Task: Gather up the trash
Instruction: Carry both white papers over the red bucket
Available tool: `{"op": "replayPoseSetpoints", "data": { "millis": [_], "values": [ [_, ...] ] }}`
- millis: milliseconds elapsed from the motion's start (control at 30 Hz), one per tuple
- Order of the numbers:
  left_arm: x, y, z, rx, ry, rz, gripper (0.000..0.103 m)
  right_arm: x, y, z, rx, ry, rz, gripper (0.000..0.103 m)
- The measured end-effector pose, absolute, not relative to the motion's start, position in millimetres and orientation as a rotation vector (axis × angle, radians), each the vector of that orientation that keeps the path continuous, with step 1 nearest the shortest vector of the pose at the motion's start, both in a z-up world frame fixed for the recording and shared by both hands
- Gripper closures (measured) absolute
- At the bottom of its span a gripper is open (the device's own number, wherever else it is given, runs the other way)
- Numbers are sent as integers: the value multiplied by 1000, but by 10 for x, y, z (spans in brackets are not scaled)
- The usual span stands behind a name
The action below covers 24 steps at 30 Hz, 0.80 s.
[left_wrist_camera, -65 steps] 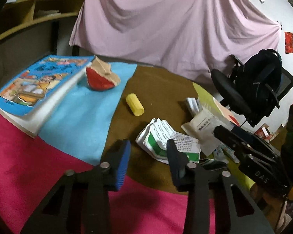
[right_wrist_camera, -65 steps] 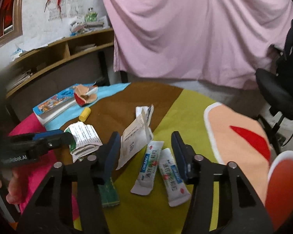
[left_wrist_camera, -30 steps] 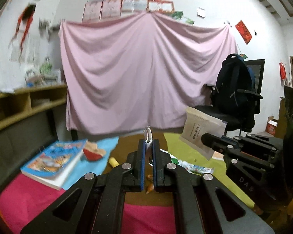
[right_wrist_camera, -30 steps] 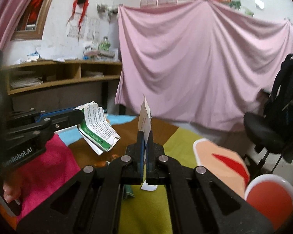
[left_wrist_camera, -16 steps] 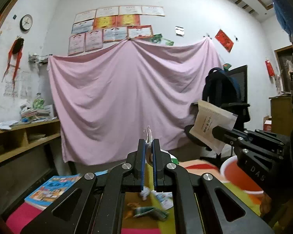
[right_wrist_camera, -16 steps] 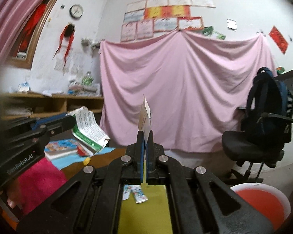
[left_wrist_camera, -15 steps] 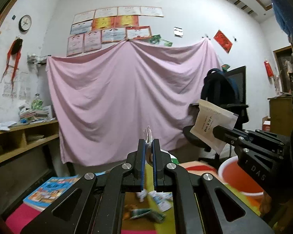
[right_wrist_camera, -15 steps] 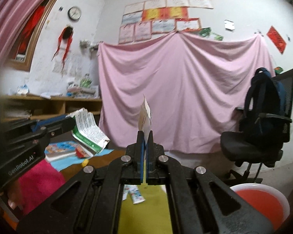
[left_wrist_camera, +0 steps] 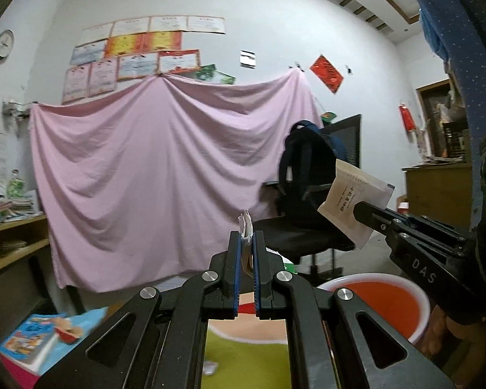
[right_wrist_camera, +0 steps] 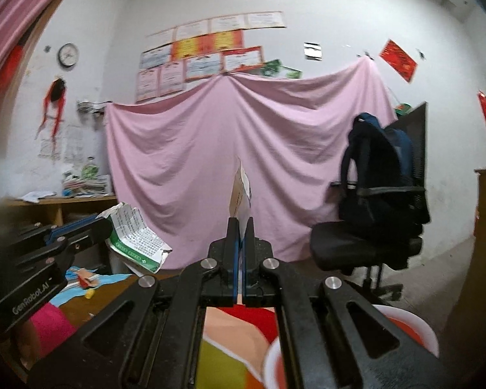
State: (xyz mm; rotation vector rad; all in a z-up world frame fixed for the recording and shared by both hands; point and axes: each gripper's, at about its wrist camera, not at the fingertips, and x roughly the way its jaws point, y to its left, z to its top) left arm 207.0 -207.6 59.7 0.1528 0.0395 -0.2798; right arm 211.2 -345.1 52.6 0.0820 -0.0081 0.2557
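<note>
A pink sheet (left_wrist_camera: 165, 175) hangs on the white wall. The bin (left_wrist_camera: 377, 295) is red inside with a white rim. Leaflet (right_wrist_camera: 136, 236): white with green band. Packet (left_wrist_camera: 351, 206): beige. Pads (left_wrist_camera: 237, 269): blue.

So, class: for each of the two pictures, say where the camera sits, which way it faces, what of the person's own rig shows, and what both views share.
Left wrist: on the left claw, facing level toward the pink sheet; its own fingers pinch a leaflet, and the right claw enters with a sachet.
Right wrist: on the right claw, facing the same sheet; its fingers pinch the sachet, and the left claw enters with the leaflet.
Shared: sheet, chair, red bin, both claws.
</note>
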Motion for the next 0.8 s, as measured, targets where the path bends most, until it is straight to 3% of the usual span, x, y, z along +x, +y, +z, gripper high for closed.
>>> {"op": "replayPoseSetpoints", "data": {
  "millis": [800],
  "values": [
    [2940,-2956,383,26,406,-488,98,2548,-4430,101,274,339,100,72]
  ]
}}
